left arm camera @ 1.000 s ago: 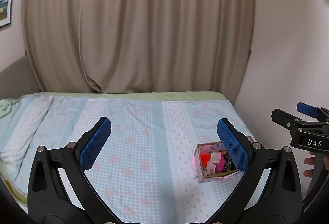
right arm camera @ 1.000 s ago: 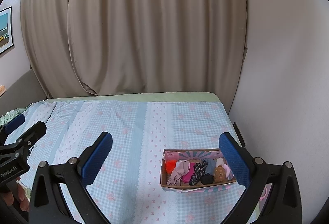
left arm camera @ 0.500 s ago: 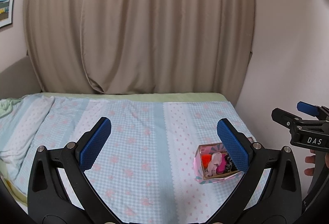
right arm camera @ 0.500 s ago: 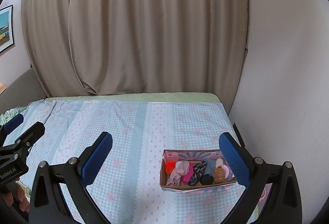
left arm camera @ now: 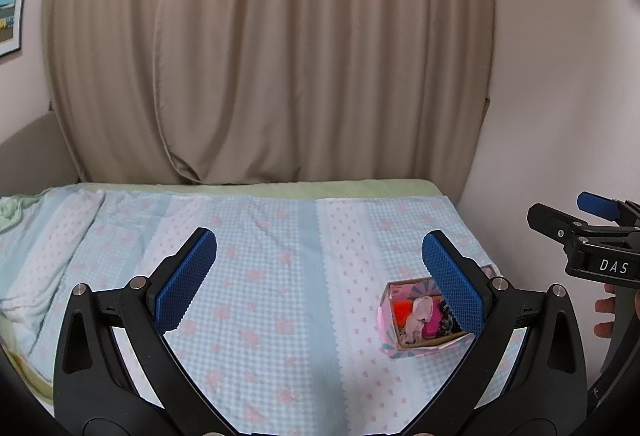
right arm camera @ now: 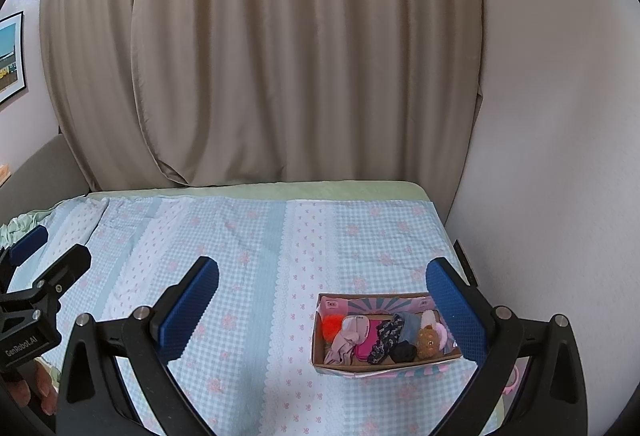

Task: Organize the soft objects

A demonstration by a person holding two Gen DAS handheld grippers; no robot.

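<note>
A small pink cardboard box [right arm camera: 376,303] sits on the bed near its right side, holding several soft items: an orange pom-pom [right arm camera: 330,325], a pale cloth [right arm camera: 345,344], a dark patterned sock [right arm camera: 384,336] and a small brown teddy [right arm camera: 428,343]. The same box [left arm camera: 390,334] shows in the left wrist view, partly behind my right finger pad. My left gripper [left arm camera: 320,282] hangs open and empty above the bed. My right gripper [right arm camera: 322,310] is open and empty too, held above and short of the box. Each gripper appears at the edge of the other's view.
The bed carries a light blue checked sheet [right arm camera: 248,256] with pink flowers. Beige curtains [right arm camera: 280,56] hang behind it and a white wall [right arm camera: 552,156] runs along the right side. A crumpled green cloth [left arm camera: 12,212] lies at the far left. A pink object [right arm camera: 513,382] peeks out by the right finger.
Both views have drifted very slightly; the box sits a touch further right in the left wrist view. Both grippers stay open and empty.
</note>
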